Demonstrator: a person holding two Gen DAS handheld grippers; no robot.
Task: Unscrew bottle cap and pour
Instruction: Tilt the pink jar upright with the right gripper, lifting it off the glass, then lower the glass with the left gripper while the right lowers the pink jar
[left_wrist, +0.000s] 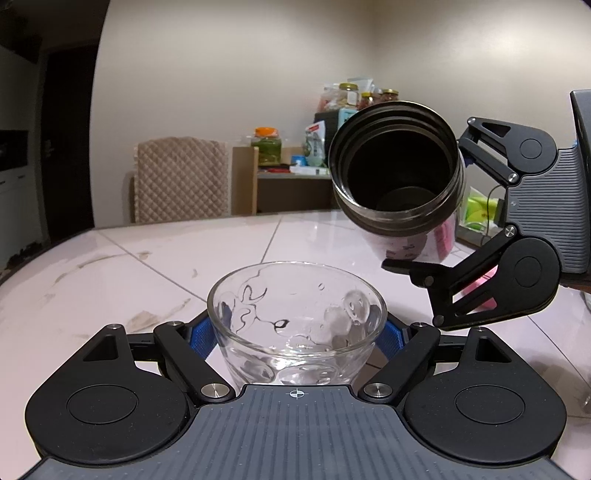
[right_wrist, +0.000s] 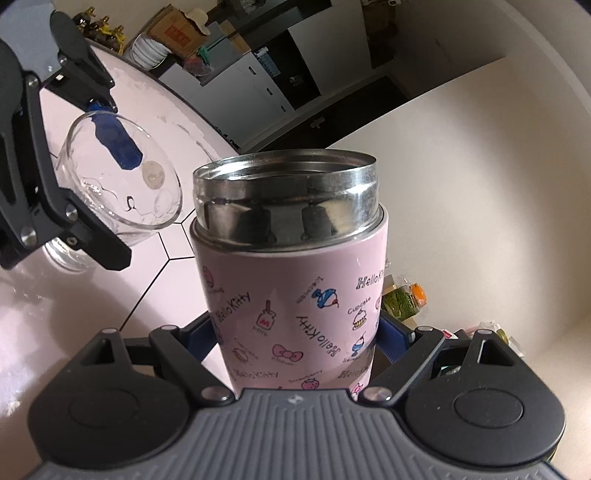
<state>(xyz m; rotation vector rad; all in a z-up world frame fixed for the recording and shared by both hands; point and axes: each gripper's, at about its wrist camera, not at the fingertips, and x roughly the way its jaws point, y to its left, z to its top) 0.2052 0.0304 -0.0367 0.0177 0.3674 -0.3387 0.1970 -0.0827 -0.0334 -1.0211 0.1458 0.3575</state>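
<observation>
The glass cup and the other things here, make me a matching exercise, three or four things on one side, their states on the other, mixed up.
Things:
1. glass cup
2. pink bottle
3. table
4. right claw

States:
A. tilted, cap off, mouth towards the cup
B. pale tiles with dark seams
C. upright, gripped by the left claw
D. shut on the bottle's body

Pairs: 1-C, 2-A, 3-B, 4-D

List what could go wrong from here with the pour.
1. The bottle is tipped, but its mouth sits beside the glass, not clearly over it; liquid may hit the table.
2. The right claw grips the bottle low on its smooth body; it may slip as it tilts further.
</observation>
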